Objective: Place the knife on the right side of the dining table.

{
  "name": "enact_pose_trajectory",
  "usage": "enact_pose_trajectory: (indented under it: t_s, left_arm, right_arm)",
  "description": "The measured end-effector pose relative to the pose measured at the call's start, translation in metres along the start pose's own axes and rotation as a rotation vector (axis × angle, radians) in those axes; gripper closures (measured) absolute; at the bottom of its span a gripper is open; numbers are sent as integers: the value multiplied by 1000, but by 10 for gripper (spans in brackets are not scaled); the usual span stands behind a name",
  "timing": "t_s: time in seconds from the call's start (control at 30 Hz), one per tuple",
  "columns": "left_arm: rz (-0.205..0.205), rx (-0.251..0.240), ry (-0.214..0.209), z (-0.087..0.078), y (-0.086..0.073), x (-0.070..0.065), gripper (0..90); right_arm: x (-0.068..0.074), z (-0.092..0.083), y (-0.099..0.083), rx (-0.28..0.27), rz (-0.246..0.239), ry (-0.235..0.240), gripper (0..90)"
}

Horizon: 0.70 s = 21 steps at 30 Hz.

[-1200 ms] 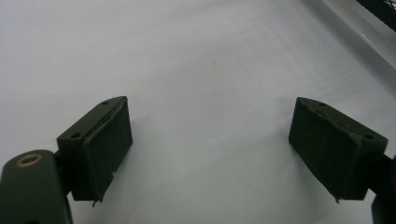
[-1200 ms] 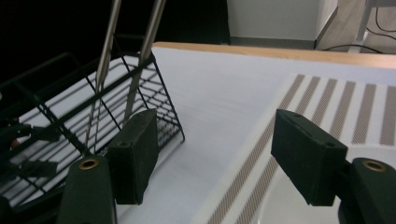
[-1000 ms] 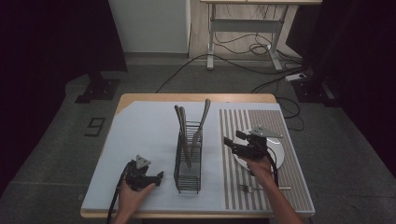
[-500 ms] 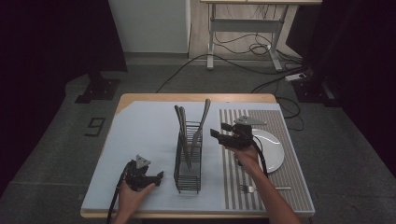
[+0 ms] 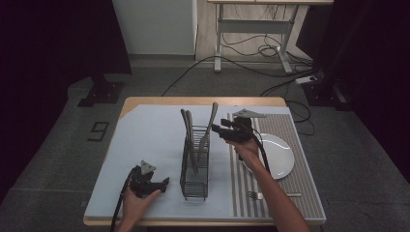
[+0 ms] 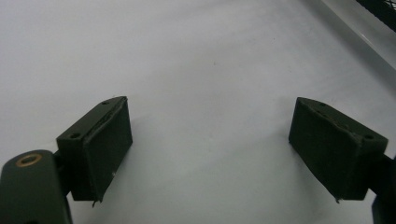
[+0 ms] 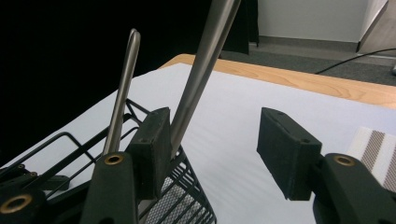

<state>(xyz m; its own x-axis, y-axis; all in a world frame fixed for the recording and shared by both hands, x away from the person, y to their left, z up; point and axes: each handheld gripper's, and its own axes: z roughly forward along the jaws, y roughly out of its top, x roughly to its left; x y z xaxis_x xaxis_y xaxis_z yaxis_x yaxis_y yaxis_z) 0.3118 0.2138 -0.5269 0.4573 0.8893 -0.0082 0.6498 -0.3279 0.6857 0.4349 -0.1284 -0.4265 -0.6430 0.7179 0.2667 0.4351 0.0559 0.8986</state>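
Note:
A black wire cutlery rack (image 5: 195, 166) stands mid-table with several metal utensils upright in it. One long handle (image 5: 212, 116) leans right. My right gripper (image 5: 216, 130) is open at that handle. In the right gripper view the handle (image 7: 201, 70) runs between the jaws, right beside the left jaw's inner face, and my right gripper (image 7: 212, 140) has a wide gap. A second handle (image 7: 122, 88) rises further left. My left gripper (image 5: 163, 184) rests open on the pale blue mat (image 5: 150, 140) left of the rack. The left gripper (image 6: 210, 135) holds nothing.
A white plate (image 5: 276, 154) lies on the striped mat (image 5: 300, 193) at the right, with a fork (image 5: 261, 195) near the front edge. The rack's corner (image 6: 380, 9) shows in the left gripper view. Cables and a desk frame sit on the floor beyond the table.
My right gripper has moved left from over the plate to the leaning handle in the rack. The left gripper has stayed put.

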Motion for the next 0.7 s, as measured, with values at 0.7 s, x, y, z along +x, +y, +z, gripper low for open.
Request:
enact_pose_trajectory:
  t_s: [0.7]
  left_arm:
    - [0,-1,0,0,0,0,131]
  right_arm:
    - [4,18,14,-8,1,67,758]
